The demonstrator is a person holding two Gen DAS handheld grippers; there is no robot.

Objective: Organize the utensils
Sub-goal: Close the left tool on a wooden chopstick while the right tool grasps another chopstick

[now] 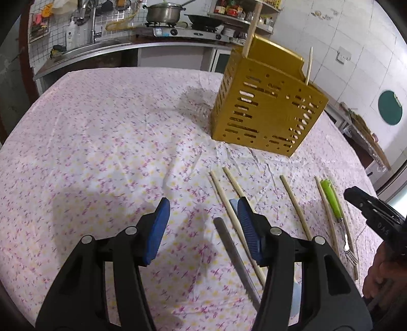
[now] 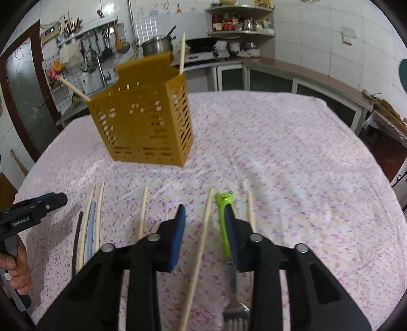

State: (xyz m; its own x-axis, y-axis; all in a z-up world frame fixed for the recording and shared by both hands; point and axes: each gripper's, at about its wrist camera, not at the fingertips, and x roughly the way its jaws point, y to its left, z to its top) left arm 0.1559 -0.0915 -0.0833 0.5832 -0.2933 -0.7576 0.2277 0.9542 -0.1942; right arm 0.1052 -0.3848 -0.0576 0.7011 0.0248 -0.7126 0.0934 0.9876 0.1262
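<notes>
A yellow perforated utensil holder [image 1: 267, 107] stands on the flowered tablecloth, with two chopsticks [image 1: 251, 30] sticking out; it also shows in the right wrist view [image 2: 145, 119]. Several loose chopsticks [image 1: 295, 203] lie in a row in front of it, with a green-handled fork [image 1: 333, 201] and a knife [image 1: 234, 252]. My left gripper [image 1: 203, 221] is open above the knife and a chopstick. My right gripper [image 2: 206, 224] is open over a chopstick [image 2: 201, 244], beside the green-handled fork [image 2: 225, 211]. The left gripper [image 2: 38, 206] shows at the left edge.
The table [image 1: 101, 142] is covered by a pink flowered cloth. A kitchen counter with a stove, pot [image 1: 162, 14] and sink runs behind it. A shelf of jars [image 2: 239, 23] hangs at the back corner.
</notes>
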